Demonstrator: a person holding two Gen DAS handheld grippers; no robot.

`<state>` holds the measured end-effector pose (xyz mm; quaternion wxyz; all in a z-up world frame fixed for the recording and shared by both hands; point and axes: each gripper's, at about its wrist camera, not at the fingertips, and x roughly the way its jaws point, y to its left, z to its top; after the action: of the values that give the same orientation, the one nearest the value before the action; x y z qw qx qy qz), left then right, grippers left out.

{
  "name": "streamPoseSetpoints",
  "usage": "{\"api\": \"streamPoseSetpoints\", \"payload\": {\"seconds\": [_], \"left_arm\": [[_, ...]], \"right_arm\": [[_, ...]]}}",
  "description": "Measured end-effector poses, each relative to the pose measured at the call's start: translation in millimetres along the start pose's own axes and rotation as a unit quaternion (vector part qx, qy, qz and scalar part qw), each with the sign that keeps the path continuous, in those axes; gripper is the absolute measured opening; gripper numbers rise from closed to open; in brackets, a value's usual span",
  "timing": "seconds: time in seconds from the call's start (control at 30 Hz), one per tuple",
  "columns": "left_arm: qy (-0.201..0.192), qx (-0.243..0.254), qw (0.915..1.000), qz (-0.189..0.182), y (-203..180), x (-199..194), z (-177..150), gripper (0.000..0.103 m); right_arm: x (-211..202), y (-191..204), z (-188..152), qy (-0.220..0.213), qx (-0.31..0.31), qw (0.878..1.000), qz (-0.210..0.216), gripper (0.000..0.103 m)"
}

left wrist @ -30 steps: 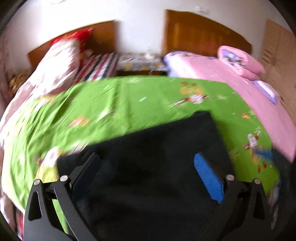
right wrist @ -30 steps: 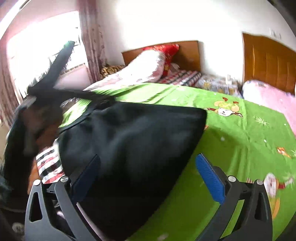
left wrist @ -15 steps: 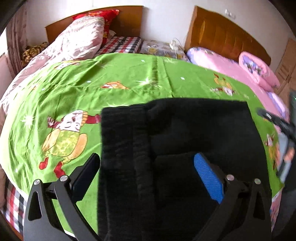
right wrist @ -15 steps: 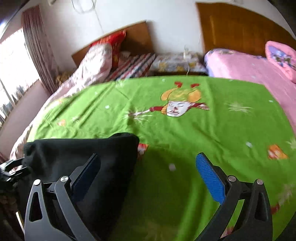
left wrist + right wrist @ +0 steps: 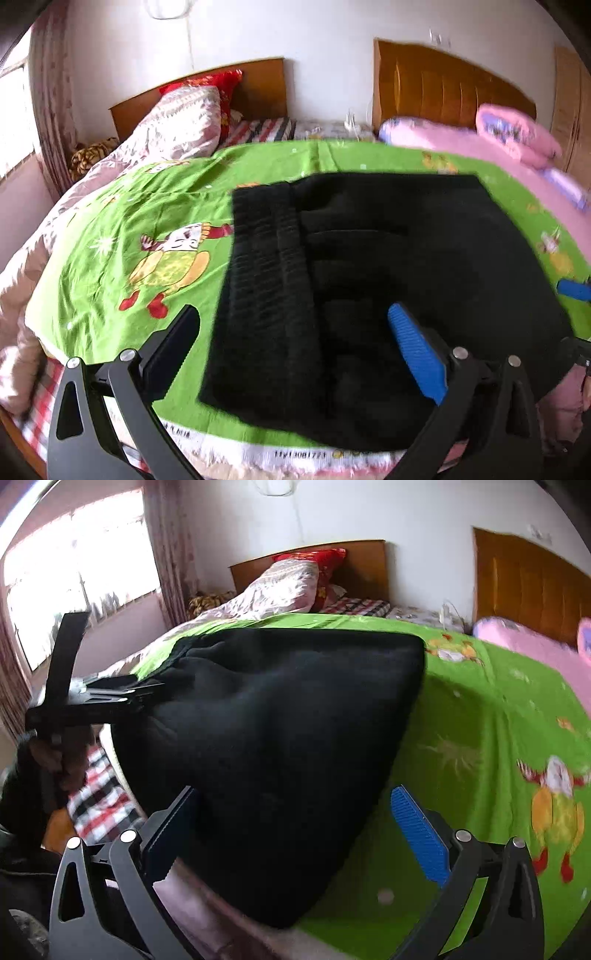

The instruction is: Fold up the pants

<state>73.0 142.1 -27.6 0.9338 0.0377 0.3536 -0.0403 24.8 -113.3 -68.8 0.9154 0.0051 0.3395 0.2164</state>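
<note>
Black pants (image 5: 388,280) seemingly overhang green sheet's (image 5: 122,229) near edge, tools (image 5: 291,347) spread wide

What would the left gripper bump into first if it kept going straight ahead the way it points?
Most likely the black pants. They lie folded on the green sheet right between and beyond the open left gripper. How high it is above the cloth is hard to judge.
</note>
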Motion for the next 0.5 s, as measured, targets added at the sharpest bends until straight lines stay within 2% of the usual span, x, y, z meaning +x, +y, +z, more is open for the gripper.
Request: {"api": "streamPoseSetpoints", "payload": {"seconds": [0.03, 0.17, 0.23, 0.3, 0.33, 0.4, 0.5], "left_arm": [[-0.012, -0.006, 0.9999, -0.003, 3.2, -8.0, -0.7, 0.102], [-0.089, -0.011, 0.9959, 0.003, 8.7, -57.0, -1.4, 0.102], [-0.149, -0.014, 0.9883, 0.026, 5.4, -90.8, -2.8, 0.102], [-0.21, -0.018, 0.9767, 0.043, -0.3, -120.9, -9.7, 0.102], [-0.227, -0.023, 0.9726, 0.046, -2.7, -128.7, -13.0, 0.102], [-0.224, -0.034, 0.9722, 0.058, -9.9, -133.8, -20.8, 0.102], [-0.172, -0.022, 0.9835, 0.05, -26.5, -117.3, -32.3, 0.102]], "right_arm": [[-10.7, -1.1, -1.0, -0.011, 0.001, 1.0, -0.009, 0.099], [-53.5, 3.1, -0.9, -0.07, 0.017, 0.997, 0.005, 0.099], [-74.8, 16.4, -0.5, -0.113, 0.005, 0.994, -0.006, 0.099], [-87.6, 31.2, 0.7, -0.144, -0.009, 0.989, -0.02, 0.099], [-90.3, 40.8, 0.4, -0.158, -0.017, 0.987, -0.031, 0.099], [-82.1, 57.1, -0.4, -0.153, -0.034, 0.986, -0.051, 0.099], [-66.2, 71.6, -5.6, -0.132, -0.046, 0.988, -0.06, 0.099]]}}
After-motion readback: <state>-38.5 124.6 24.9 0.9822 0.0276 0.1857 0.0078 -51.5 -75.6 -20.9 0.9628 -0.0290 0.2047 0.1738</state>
